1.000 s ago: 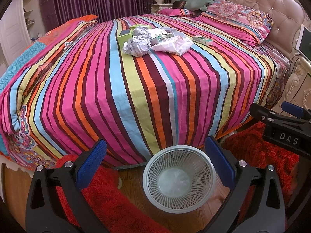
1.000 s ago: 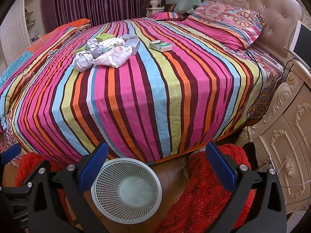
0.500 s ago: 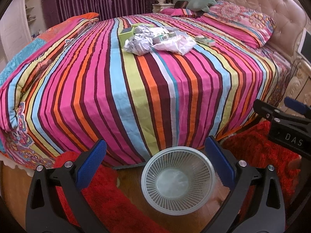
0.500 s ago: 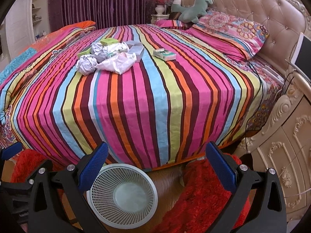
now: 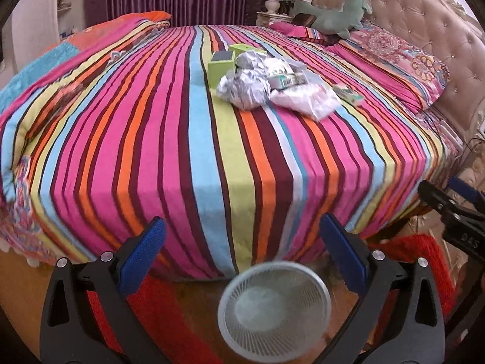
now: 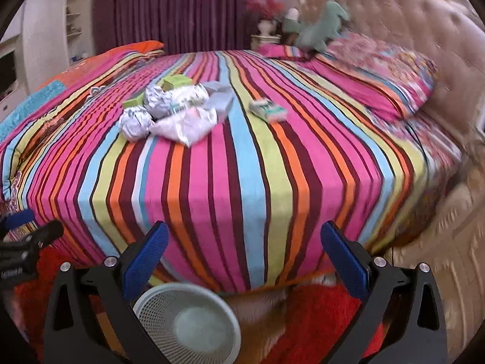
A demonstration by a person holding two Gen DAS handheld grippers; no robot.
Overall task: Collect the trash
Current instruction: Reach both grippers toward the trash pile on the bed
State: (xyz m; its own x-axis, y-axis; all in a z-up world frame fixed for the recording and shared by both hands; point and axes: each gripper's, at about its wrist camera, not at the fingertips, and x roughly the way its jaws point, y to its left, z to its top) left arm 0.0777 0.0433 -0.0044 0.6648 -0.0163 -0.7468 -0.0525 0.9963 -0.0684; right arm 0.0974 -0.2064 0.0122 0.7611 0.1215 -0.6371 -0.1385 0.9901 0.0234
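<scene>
Crumpled trash [image 5: 257,88] lies beyond both empty claws.

Left tongs [image 5: 242,251]: jaws spread wide, blue pads facing inward, nothing between them. Right tongs [image 6: 244,254]: likewise wide apart and empty. Both held level, side by side, each just visible at the other's view edge.

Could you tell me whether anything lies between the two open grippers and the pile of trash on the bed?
Nothing visible does. Bare striped bedspread runs from the left gripper and the right gripper to the trash pile. The white basket sits on the floor at the bed's foot, below both grippers, not in their path.
</scene>
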